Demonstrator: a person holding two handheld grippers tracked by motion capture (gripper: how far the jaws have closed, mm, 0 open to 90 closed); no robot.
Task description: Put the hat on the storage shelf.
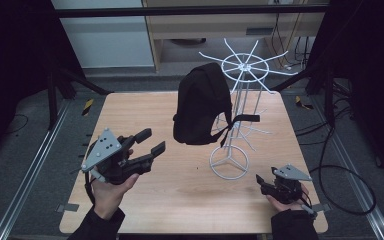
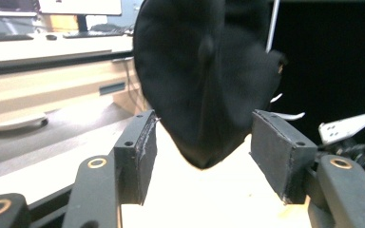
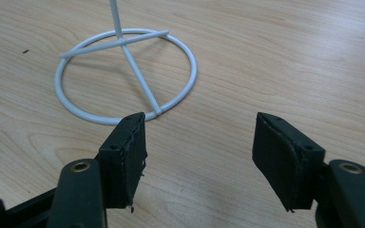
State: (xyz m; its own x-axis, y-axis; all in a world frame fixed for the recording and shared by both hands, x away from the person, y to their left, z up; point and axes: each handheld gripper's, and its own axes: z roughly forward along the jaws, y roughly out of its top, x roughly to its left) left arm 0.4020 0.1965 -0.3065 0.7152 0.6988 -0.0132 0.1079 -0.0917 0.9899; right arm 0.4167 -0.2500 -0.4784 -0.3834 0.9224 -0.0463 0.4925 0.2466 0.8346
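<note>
A black backpack (image 1: 202, 105) hangs from the top of a white wire rack (image 1: 245, 65) that stands on the wooden table (image 1: 145, 105). My left gripper (image 1: 152, 141) is held up in the air to the left of the bag, open, with nothing between its fingers. In the left gripper view the backpack (image 2: 204, 80) hangs a little beyond the open left gripper (image 2: 202, 161). My right gripper (image 1: 260, 182) rests low near the table's front right, open and empty. In the right gripper view the rack's ring base (image 3: 123, 71) lies just ahead of the right gripper (image 3: 199, 152).
The rack's thin wire arms (image 1: 252, 132) stick out at mid height behind the bag's strap (image 1: 240, 119). A dark floor with cables (image 1: 340, 170) surrounds the table. A pale cabinet (image 1: 205, 25) stands beyond the far edge.
</note>
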